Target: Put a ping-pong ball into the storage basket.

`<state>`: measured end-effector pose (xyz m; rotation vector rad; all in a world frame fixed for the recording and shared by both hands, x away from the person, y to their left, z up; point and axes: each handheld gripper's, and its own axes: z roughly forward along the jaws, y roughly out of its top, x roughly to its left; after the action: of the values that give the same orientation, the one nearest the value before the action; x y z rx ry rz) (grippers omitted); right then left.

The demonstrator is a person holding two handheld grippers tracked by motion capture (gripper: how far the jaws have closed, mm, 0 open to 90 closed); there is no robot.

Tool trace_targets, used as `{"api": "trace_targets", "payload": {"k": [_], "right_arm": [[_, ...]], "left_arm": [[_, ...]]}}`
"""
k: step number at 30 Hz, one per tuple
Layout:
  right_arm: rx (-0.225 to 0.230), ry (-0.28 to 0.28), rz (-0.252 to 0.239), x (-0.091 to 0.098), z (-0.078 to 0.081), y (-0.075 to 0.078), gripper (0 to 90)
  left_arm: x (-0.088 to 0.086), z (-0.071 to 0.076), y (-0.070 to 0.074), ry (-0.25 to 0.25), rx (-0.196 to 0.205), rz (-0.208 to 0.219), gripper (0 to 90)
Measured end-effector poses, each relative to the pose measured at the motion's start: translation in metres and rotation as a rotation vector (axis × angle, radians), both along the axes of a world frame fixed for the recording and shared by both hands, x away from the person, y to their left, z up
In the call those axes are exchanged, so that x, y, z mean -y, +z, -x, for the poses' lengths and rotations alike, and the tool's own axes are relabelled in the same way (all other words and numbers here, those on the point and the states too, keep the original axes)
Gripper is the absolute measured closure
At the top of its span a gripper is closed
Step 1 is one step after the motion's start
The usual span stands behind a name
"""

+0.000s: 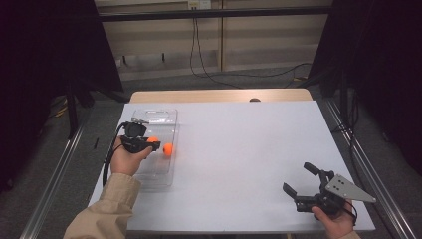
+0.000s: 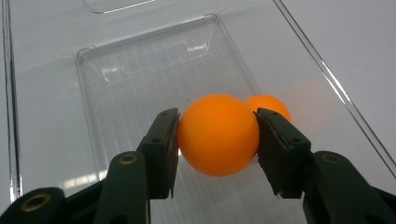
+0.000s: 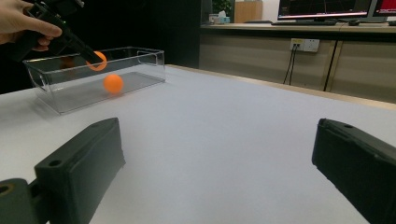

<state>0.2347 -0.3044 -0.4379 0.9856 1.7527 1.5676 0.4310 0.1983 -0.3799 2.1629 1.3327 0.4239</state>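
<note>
While the left tool (image 2: 217,137) is clamped on an orange ball (image 2: 218,135) above the clear box (image 2: 140,70), a second ball (image 2: 270,105) lies just beyond; the right tool (image 3: 219,172) is held open, well apart.

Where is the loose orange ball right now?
The loose ball lies on the clear box's floor at the table's left, just beyond the ball clamped in the left gripper.

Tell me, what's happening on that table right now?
Left gripper shut on orange ball above clear box. Second ball inside. Right gripper open, idle. Nothing blocking.
</note>
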Motion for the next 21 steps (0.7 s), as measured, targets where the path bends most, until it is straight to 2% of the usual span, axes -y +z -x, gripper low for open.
{"api": "trace_targets", "payload": {"k": [21], "right_arm": [[0.001,-0.002,0.000,0.0002,0.0002,0.0001,1.5]], "left_arm": [[-0.0050,0.0002,-0.0071,0.017,-0.006,-0.007,51.1]]}}
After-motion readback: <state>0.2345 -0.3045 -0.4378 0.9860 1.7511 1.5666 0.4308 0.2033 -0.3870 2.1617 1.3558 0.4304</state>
